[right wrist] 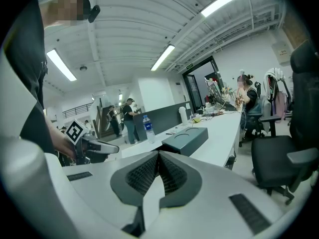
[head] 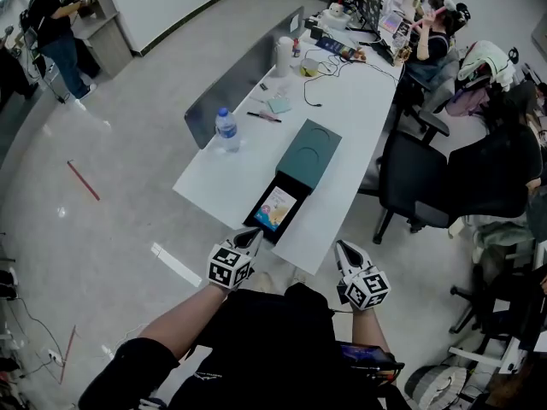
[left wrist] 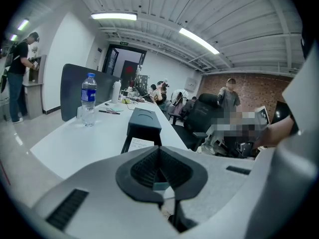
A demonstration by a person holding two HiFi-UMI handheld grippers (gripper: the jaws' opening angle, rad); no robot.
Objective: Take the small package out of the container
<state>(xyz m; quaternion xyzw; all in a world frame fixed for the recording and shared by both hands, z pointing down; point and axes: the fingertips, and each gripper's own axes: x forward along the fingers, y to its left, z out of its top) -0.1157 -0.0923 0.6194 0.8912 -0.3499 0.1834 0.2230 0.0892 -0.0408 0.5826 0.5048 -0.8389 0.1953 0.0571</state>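
Observation:
A dark container (head: 291, 186) lies on the white table (head: 248, 165), its teal-grey lid part (head: 309, 150) pushed back. In its open black tray lies the small package (head: 275, 209) with a colourful face. Both grippers hover just off the table's near edge. My left gripper (head: 253, 236) is shut and empty, close to the tray's near left corner. My right gripper (head: 341, 248) is shut and empty too, to the right of the tray. From the left gripper view (left wrist: 159, 151) the container (left wrist: 144, 122) and package (left wrist: 141, 144) lie straight ahead. The right gripper (right wrist: 158, 156) sees the container (right wrist: 186, 139) ahead.
A water bottle (head: 226, 131) stands at the table's left side, with pens, cups and cables further back. A grey partition (head: 248, 71) runs along the left edge. Black office chairs (head: 419, 182) stand right of the table, and people sit at its far end.

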